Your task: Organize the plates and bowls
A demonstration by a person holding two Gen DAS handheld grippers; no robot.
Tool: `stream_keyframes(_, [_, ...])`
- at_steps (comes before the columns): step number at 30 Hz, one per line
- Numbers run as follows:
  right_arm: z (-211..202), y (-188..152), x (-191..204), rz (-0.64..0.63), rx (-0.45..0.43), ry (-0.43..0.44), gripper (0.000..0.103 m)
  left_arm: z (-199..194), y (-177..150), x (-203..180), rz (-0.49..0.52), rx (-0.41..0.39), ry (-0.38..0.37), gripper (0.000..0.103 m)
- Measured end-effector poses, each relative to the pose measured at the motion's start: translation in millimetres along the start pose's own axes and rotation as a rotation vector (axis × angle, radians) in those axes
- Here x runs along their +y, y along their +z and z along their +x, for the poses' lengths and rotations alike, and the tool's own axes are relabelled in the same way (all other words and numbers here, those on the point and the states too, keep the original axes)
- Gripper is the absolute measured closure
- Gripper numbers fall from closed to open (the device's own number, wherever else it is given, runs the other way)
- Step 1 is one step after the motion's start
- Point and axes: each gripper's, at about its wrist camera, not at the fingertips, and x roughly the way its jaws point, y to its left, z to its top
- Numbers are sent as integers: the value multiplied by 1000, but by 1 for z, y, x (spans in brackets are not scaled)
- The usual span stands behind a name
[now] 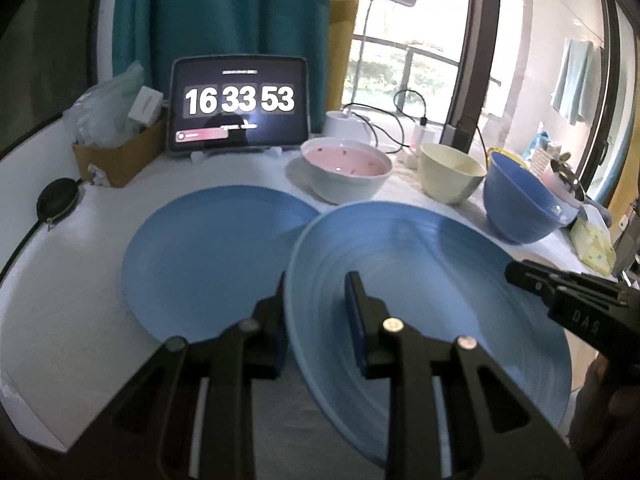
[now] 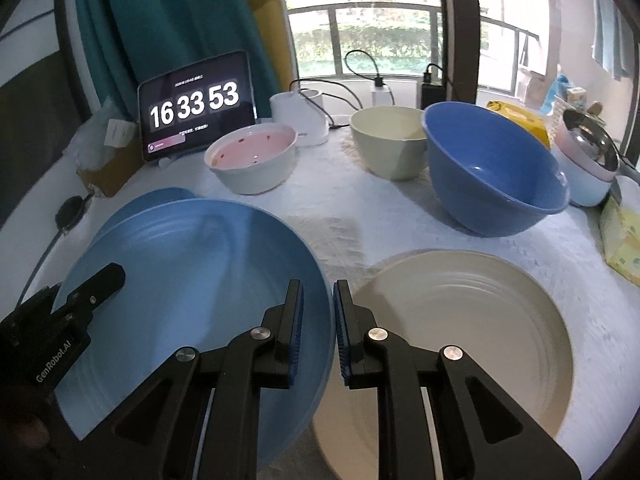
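A ridged blue plate [image 1: 432,280] [image 2: 192,300] is held tilted above the table between both grippers. My left gripper [image 1: 316,308] straddles its left rim, one finger inside and one outside. My right gripper [image 2: 318,320] is shut on its right rim and shows in the left wrist view [image 1: 560,292]. A second blue plate [image 1: 208,256] lies flat on the table to the left, partly under the held one. A cream plate [image 2: 472,340] lies flat to the right. A pink bowl [image 1: 346,168] [image 2: 252,156], a cream bowl [image 1: 450,172] [image 2: 390,140] and a blue bowl [image 1: 520,204] [image 2: 492,172] stand behind.
A tablet clock [image 1: 240,108] stands at the back with a cardboard box [image 1: 116,156] to its left. A white lamp base [image 2: 300,116] and cables sit behind the bowls. A pastel pot with a steel lid [image 2: 588,160] and a yellow pack [image 2: 620,236] are at the right.
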Motion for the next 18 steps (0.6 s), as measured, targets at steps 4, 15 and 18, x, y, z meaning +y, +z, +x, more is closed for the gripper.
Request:
stream_keyframes(4, [-4, -2, -11, 18, -7, -2, 86, -2, 1, -12, 20, 2, -8, 77])
stream_keyframes(15, [-15, -13, -49, 88, -15, -14, 86, 0, -2, -47, 75, 35, -40, 77])
stream_keyframes(18, [-17, -17, -60, 109, -18, -19, 86, 2, -4, -58, 92, 49, -49, 77])
